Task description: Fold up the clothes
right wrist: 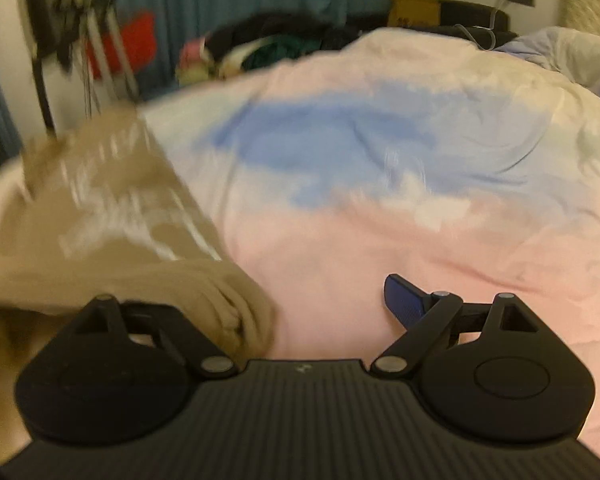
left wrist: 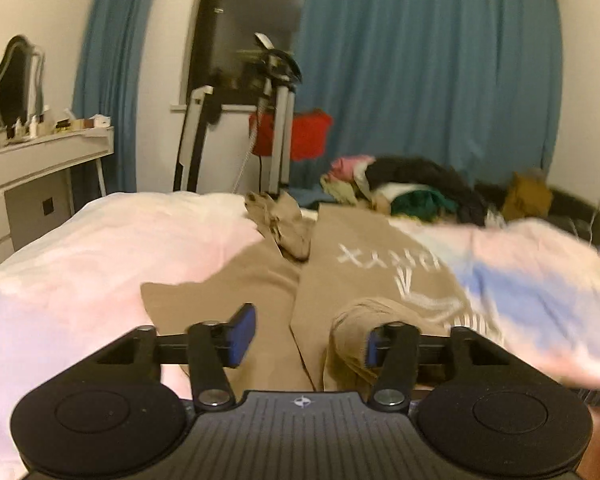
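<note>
now the tan printed sweatshirt (left wrist: 364,272) stretches lengthwise ahead of the released left tool (left wrist: 306,338), its cuff brushing one pad, while the released right tool (right wrist: 316,300) sits off its side edge.

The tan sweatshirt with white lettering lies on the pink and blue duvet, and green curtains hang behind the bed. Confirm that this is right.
Not quite: the curtains are blue, not green, as the left wrist view shows. The rest holds: the tan sweatshirt with white lettering lies on the pink and blue duvet.
</note>
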The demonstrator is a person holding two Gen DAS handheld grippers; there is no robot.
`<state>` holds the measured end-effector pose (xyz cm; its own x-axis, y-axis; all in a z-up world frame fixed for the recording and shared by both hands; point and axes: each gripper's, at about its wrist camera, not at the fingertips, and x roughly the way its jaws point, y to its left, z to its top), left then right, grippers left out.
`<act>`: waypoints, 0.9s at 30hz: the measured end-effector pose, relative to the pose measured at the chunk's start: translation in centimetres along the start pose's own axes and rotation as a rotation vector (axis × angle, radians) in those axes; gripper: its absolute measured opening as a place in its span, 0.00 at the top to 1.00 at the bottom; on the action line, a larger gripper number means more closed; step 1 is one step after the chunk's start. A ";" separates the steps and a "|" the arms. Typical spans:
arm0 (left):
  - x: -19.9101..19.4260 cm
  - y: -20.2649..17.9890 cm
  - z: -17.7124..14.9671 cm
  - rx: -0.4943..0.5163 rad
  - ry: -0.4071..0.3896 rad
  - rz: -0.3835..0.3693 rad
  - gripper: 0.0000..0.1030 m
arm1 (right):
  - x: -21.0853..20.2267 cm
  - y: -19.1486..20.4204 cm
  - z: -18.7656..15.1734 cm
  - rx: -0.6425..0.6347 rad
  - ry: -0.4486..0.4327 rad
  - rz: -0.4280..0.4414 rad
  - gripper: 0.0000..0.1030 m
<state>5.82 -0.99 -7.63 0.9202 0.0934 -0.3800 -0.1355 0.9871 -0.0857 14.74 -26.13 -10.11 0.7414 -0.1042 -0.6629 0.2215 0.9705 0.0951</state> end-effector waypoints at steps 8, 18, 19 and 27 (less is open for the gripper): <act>-4.1 0.3 3.2 0.023 -0.208 0.005 0.38 | -6.4 -0.6 2.6 0.161 -0.262 0.013 0.14; -12.9 6.0 20.9 -0.124 -0.481 0.015 0.38 | -25.1 7.8 15.4 -0.105 -0.686 0.040 0.14; -14.1 6.2 22.8 -0.125 -0.503 0.010 0.38 | -27.2 8.1 16.6 -0.102 -0.717 0.054 0.14; -24.9 6.6 35.4 -0.092 -0.667 -0.070 0.38 | -42.5 6.4 23.6 -0.043 -0.901 0.180 0.14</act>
<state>-5.01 7.81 33.82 0.9536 0.1196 0.2765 -0.0713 0.9814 -0.1783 -0.44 -20.60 36.18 0.9797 -0.0629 0.1904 0.0442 0.9939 0.1011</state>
